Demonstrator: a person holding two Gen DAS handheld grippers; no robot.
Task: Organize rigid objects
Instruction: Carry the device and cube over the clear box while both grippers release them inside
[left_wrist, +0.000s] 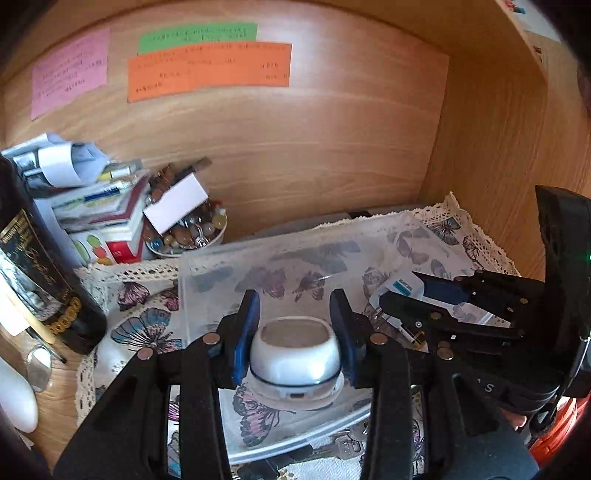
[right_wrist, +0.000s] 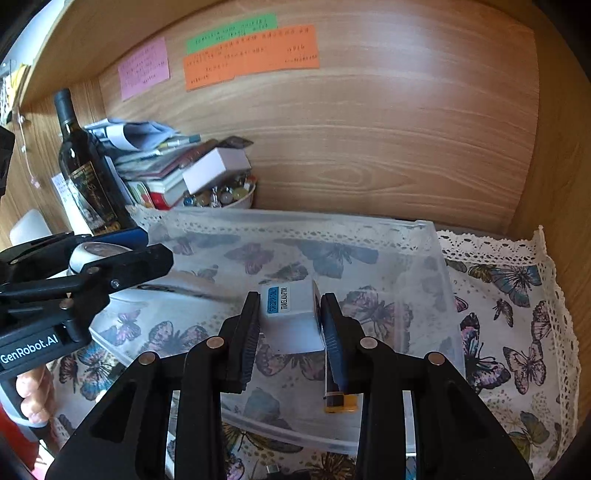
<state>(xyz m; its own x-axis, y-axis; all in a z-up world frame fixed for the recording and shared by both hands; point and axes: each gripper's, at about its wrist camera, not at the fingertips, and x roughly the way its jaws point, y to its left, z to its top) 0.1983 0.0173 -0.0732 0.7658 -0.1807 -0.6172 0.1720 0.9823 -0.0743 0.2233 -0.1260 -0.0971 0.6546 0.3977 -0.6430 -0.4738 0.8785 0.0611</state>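
Left gripper (left_wrist: 294, 332): fingers pinched on a small white rounded case (left_wrist: 294, 356), gripped across its width, dark seam and a port facing the camera. It is held just above the floor of the clear plastic bin (left_wrist: 207, 266), near the bin's front left part.

Right gripper (right_wrist: 289, 321): fingers pressed on a white travel adapter (right_wrist: 291, 317), blue label up, its long axis running away from the camera along the fingers. It hangs over the middle of the same bin; whether its far end touches the bin floor I cannot tell from this angle.

Inside the bin, just under the right fingers, lies a small yellow-and-dark item (right_wrist: 340, 400), possibly a lighter.

Key relation: both held things are already above the bin, the case to the left and the adapter to the right, grippers near but apart. The left one looks lower and nearer to a set-down; release there likely needs only a short drop.

Outward: butterfly cloth (right_wrist: 517, 295) under the bin, wine bottle (right_wrist: 83, 162), bowl of beads (right_wrist: 225, 197), stacked books (right_wrist: 155, 173), coloured notes (right_wrist: 251, 55) on the back panel.
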